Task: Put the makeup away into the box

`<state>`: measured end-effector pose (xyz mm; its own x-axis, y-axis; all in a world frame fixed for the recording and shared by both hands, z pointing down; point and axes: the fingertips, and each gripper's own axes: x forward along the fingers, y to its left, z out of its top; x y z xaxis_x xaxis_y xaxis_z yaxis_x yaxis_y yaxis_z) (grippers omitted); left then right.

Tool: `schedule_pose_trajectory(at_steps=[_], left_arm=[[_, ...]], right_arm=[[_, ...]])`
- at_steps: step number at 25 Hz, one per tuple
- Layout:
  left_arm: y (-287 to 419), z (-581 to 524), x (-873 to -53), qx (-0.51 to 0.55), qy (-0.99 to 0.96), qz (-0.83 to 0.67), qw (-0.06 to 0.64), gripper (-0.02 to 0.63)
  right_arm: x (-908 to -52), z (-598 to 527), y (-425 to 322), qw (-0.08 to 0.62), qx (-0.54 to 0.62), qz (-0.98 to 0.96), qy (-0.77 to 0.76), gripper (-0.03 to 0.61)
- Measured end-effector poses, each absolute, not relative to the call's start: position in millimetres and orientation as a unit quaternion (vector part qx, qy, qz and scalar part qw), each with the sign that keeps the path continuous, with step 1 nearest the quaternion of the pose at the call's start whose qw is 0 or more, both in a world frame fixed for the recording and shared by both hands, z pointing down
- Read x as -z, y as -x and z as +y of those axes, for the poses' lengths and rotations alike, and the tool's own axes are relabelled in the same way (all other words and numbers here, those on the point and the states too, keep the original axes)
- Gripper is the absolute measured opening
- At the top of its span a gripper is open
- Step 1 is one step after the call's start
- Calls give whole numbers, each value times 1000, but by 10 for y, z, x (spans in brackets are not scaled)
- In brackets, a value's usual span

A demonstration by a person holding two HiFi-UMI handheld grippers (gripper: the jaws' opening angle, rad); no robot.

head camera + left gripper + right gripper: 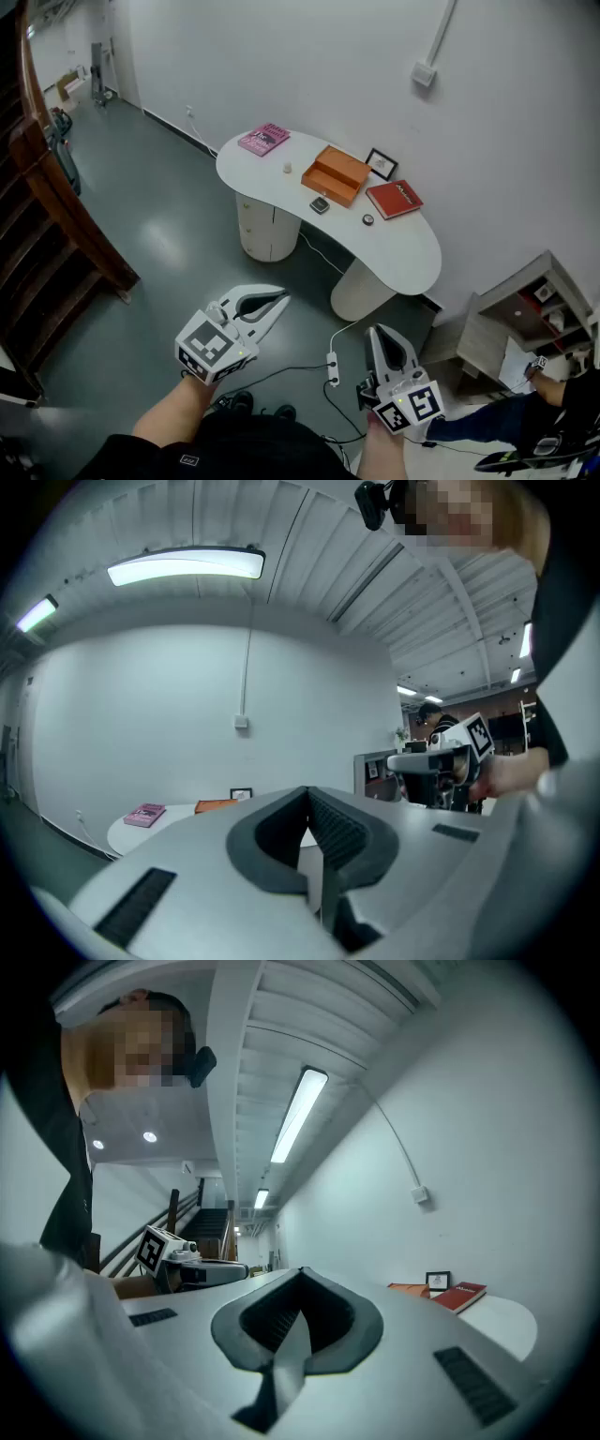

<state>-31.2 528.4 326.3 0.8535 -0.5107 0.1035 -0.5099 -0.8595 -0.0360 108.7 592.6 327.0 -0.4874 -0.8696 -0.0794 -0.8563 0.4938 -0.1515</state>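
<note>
A white curved table stands against the wall, well ahead of me. On it sits an open orange box. In front of the box lie a small cream item, a dark compact and a small round dark item. Both grippers are held level over the floor, far short of the table. My left gripper is shut with nothing in it. My right gripper is shut and empty too. The orange box shows small in both gripper views.
A pink book, a framed picture and a red book also lie on the table. A wooden stair rail runs at left. Cables and a power strip lie on the floor. A shelf unit and another person are at right.
</note>
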Motion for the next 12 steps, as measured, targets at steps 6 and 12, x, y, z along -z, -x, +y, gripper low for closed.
schedule_pose_trajectory(at_steps=[6,12], left_arm=[[228,5422,-3173,21,965,263,6,11],[90,5537,-3136,7,966,257,-7,12]], right_arm=[[-3279,6039,-1125,74,47,865,494,34],[-3216,6185,-1144,81,41,878,470,34]])
